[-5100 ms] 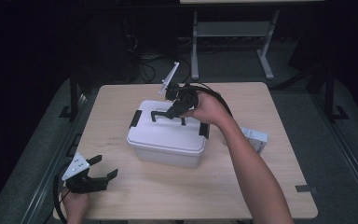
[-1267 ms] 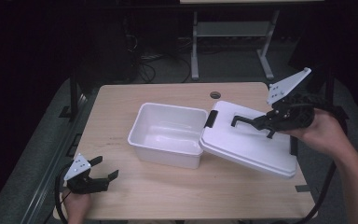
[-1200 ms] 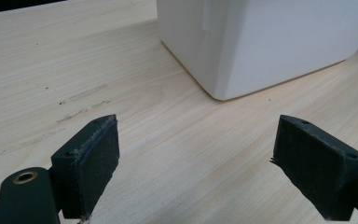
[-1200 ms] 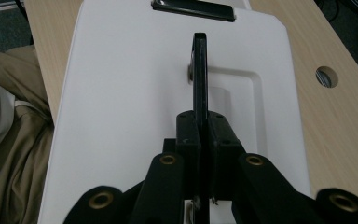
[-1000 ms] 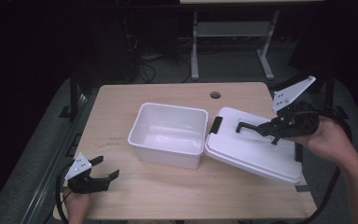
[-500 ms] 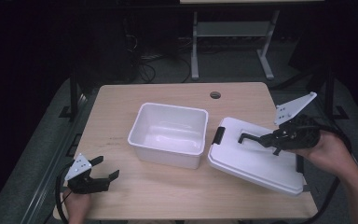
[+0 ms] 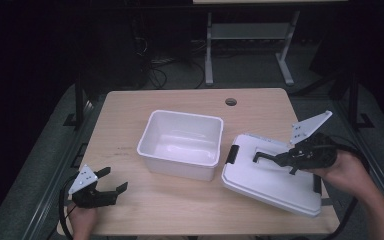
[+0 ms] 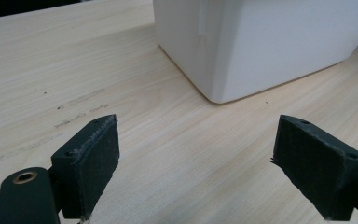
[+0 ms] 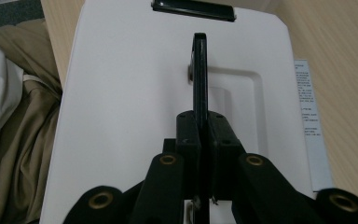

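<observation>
White label (image 9: 311, 125) beside the lid (image 9: 135, 102), small print too blurred to read

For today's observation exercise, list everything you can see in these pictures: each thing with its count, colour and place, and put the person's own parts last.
Table: one, light wood, centre of the high view, with a round hole near its far edge.
Box: one, white, open and empty, mid-table.
Lid: one, white, to the right of the box at the table's right edge, with black latches.
Lid handle: one, black, on top of the lid.
Frame: one, grey metal, on the floor beyond the table.
Left gripper: one, black, open, near left corner.
Right gripper: one, black, shut on the lid handle.
Right hand: one, at the right edge.
</observation>
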Demonstrator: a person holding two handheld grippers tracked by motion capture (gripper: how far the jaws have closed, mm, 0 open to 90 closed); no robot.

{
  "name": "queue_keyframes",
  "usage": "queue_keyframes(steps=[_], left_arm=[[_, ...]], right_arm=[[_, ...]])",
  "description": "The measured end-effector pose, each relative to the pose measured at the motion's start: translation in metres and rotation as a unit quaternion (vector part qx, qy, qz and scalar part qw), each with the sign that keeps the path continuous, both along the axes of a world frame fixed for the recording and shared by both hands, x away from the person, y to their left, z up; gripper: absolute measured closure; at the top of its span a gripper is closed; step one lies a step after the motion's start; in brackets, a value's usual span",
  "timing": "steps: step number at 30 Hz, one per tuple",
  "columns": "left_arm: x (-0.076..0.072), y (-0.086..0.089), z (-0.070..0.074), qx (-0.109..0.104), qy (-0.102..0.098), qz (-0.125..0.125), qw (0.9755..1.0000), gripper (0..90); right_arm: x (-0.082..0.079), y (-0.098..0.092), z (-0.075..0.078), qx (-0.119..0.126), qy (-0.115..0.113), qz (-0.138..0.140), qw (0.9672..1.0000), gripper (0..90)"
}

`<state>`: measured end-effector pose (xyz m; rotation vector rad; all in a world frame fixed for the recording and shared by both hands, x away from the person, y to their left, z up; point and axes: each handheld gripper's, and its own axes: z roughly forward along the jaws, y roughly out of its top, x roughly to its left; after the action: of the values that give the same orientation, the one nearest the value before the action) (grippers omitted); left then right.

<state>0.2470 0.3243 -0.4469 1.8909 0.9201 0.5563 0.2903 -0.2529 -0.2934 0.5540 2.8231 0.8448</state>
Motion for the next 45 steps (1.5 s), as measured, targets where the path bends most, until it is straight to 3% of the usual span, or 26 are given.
queue_keyframes(steps=[27,45], left_arm=[[0.000,0.001,0.000,-0.001,-0.002,0.000,1.0000,13.7],[-0.002,0.003,0.001,-0.006,-0.006,0.002,1.0000,13.6]], right_arm=[[0.006,0.010,-0.040,-0.002,0.023,0.008,0.9997,84.4],[0.016,0.016,-0.078,-0.008,0.050,0.008,0.9987,84.4]])
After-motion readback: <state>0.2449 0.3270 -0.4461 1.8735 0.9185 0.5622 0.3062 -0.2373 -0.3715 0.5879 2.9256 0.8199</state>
